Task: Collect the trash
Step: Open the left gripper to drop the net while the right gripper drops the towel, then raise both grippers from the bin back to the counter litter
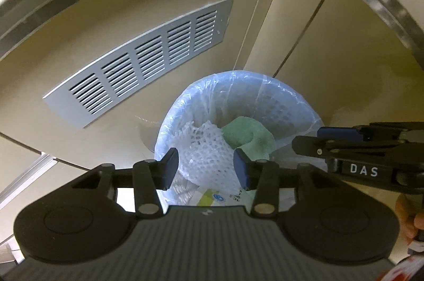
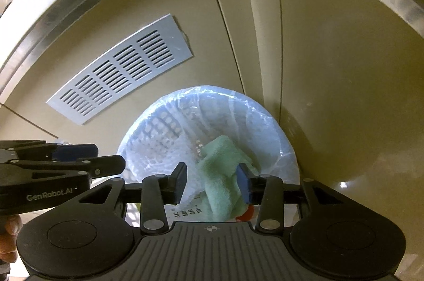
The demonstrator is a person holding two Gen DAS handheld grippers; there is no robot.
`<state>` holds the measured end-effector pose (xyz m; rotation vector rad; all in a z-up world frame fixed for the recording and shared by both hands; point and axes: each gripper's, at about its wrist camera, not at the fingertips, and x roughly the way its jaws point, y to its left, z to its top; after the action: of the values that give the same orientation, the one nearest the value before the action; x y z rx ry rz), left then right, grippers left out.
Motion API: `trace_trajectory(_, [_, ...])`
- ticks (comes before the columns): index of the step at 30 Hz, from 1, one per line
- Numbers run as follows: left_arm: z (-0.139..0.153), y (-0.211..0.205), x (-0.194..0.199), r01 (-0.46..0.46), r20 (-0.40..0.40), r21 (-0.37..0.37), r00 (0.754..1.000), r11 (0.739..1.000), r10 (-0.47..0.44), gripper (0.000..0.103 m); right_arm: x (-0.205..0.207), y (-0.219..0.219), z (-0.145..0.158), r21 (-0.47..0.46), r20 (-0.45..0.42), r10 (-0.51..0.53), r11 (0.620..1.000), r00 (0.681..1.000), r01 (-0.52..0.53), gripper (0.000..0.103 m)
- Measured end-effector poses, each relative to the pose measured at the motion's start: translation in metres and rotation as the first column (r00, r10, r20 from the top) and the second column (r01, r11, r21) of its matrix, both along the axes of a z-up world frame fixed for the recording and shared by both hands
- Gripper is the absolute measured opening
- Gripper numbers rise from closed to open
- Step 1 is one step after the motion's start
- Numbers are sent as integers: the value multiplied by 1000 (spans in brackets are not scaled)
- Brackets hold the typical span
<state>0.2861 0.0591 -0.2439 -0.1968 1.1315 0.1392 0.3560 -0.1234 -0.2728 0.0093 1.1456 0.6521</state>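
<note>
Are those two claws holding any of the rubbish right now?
No. Left gripper and right gripper hang open over the bin, pads touching nothing.

Both wrist cameras looked steeply down along their own fingers from close above the lined trash bin [image 1: 238, 122], which stood on the floor against the cabinet front. Both shared the bin, its contents and the slotted vent panel [image 1: 148, 61]. The right gripper [image 1: 344, 140] crossed the left view's right edge; the left gripper [image 2: 79, 159] crossed the right view's left edge.
</note>
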Motion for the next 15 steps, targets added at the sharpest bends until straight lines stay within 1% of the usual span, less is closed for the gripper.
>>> trace_trajectory(6, [25,5,-14,-19,18,-19,1000,1000,19,41,-9,1,16,1,12,8,1000,1000,-8,44])
trace_trajectory(11, [53,6,-27,-19,38,-23,999,1000,19,41,-20,-1,38,10,19,3,1000,1000,-3,47])
trace_trajectory(15, [76,7,-37,-16,51,-26,999,1000,17,41,-29,-4,58,18,25,-9,1000,1000,9,51])
